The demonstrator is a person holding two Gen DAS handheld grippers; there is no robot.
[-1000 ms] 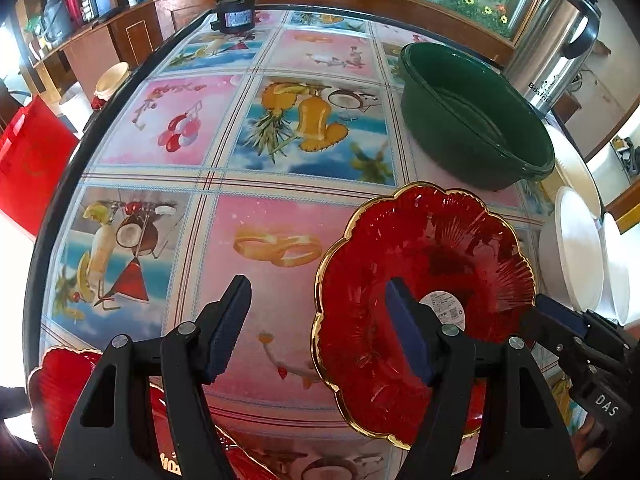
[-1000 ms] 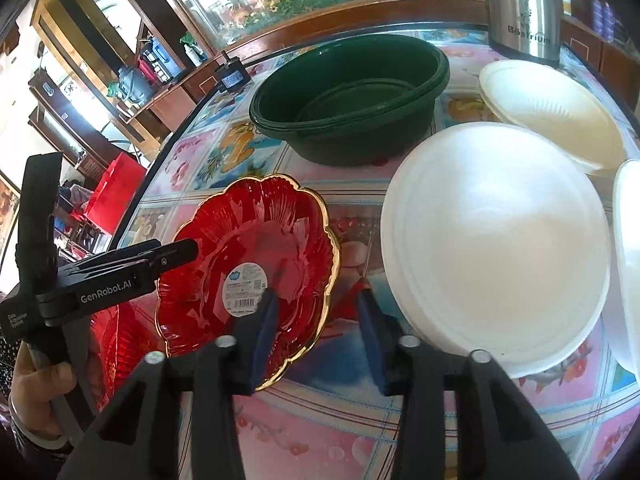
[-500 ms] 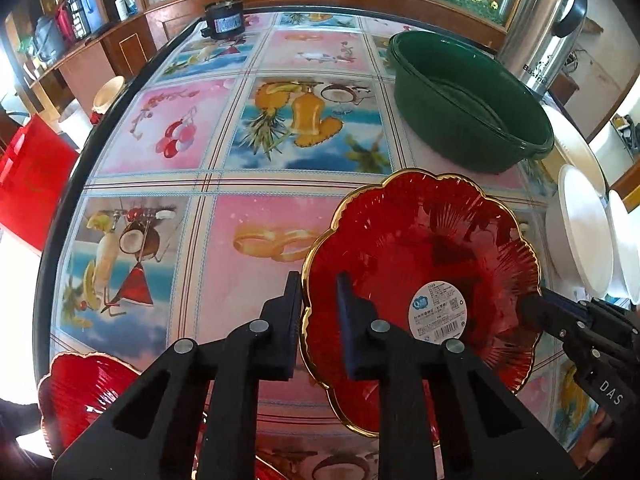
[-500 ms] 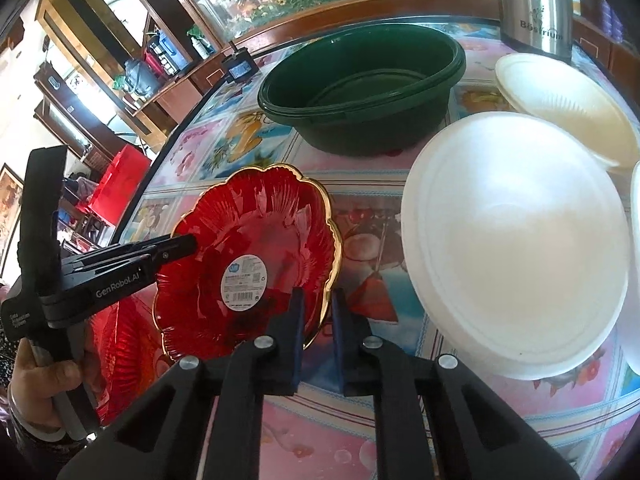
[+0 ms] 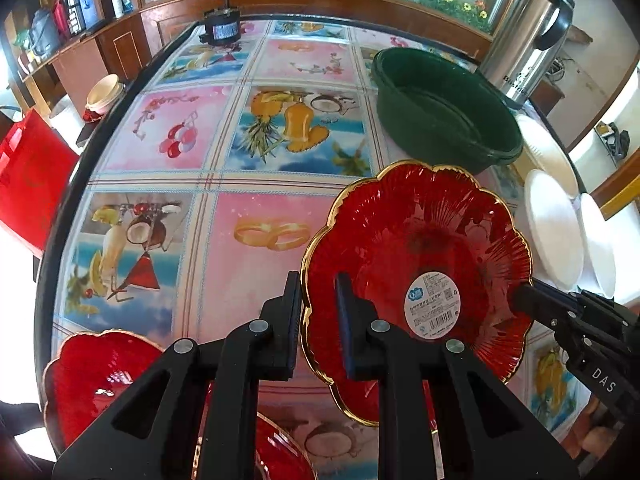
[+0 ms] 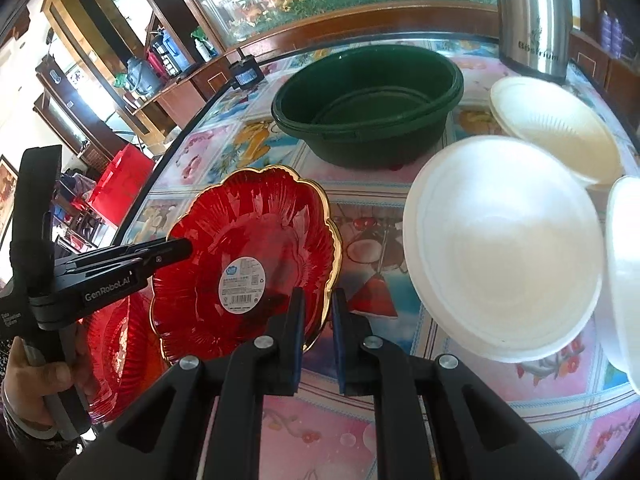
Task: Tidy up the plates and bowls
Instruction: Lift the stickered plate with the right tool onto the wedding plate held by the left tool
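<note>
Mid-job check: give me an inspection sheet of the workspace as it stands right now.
Surface: table with fruit-print cloth.
Job's things: red plate with gold rim and a label, held at opposite edges by both grippers; more red plates at the near edge; green basin behind; white bowl and further white dishes on the right.
Clutter: steel urn; small black device at the far edge.
Grippers: left gripper shut on the red plate's rim; right gripper shut on its opposite rim.
Cables: nothing seen on the table.
Surroundings: wooden cabinets, flower display behind glass, red chair.
</note>
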